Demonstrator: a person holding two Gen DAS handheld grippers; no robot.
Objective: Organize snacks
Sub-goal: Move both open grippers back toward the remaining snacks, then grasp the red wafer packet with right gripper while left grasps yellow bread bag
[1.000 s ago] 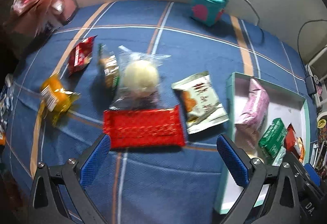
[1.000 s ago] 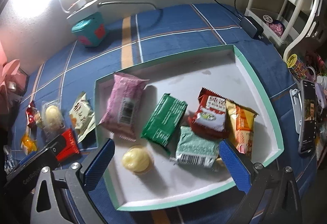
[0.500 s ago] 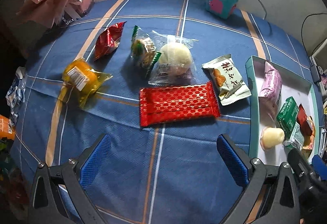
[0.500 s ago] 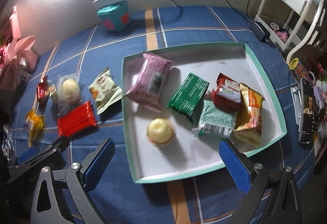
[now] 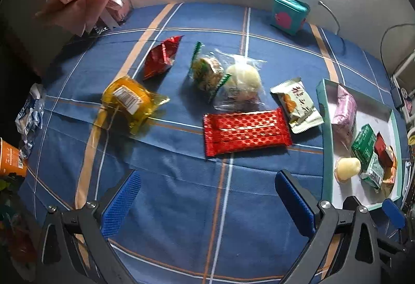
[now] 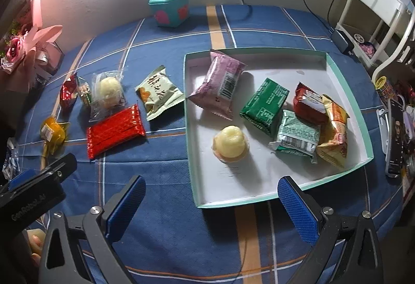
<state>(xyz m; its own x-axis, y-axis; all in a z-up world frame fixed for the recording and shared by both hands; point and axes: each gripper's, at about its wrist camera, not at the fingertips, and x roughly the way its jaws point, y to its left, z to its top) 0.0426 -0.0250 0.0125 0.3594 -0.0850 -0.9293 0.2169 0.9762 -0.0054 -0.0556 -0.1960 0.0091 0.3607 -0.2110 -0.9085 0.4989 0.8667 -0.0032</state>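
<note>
Both tools, left tool (image 5: 207, 195) and right tool (image 6: 211, 199), hung apart and empty as the flat red crinkly foil packet (image 5: 246, 129) lay left of the teal-rimmed white tray (image 5: 327, 128), light, slippery, best pinched across its short edges.

Both grippers hang above the near edge of the table, tilted down. The left gripper (image 5: 207, 202) has its blue pads spread wide, empty. The right gripper (image 6: 211, 206) is equally wide and empty. At its lower left, what may be fingertips (image 6: 35, 245) show.
</note>
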